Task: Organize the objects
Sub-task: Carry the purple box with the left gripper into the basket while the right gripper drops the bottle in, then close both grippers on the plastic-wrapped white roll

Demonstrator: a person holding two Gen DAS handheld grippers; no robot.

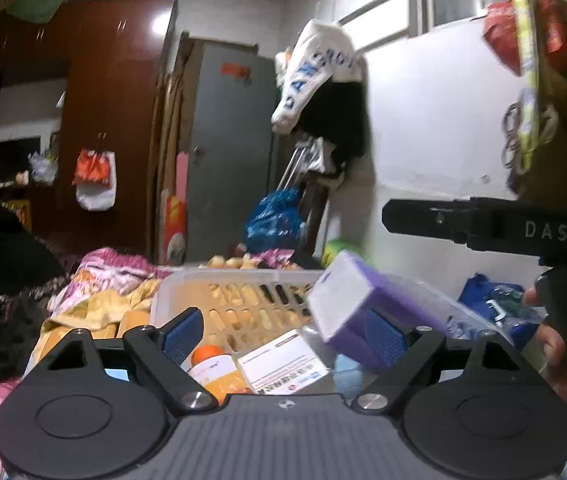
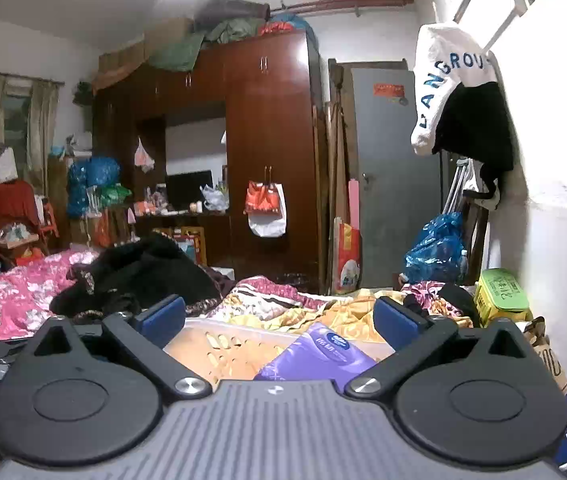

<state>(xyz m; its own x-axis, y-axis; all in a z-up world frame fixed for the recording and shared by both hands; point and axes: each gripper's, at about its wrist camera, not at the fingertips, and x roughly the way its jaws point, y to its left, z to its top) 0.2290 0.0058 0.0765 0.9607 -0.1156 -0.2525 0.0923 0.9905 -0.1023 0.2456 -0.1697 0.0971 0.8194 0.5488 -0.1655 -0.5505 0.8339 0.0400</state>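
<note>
A white slotted basket (image 1: 239, 280) sits on the bed just ahead of my left gripper (image 1: 283, 336), whose blue pads stand wide apart and press on nothing. A purple pack (image 1: 359, 300) hangs tilted and blurred over the basket's right side, against my right pad only. An orange-capped bottle (image 1: 213, 362) and a white medicine box (image 1: 283, 364) lie in the basket. In the right wrist view my right gripper (image 2: 279, 320) is open above the same basket (image 2: 207, 344), with the purple pack (image 2: 319, 354) lying below it. The right gripper's black finger (image 1: 435, 218) reaches in from the right.
Crumpled floral bedding (image 2: 283, 304) and a heap of black clothing (image 2: 143, 276) lie beyond the basket. A green box (image 2: 499, 292) and blue bags (image 1: 495, 308) crowd the right by the white wall (image 1: 443, 120). A person's hand (image 1: 551, 344) holds the right gripper's handle.
</note>
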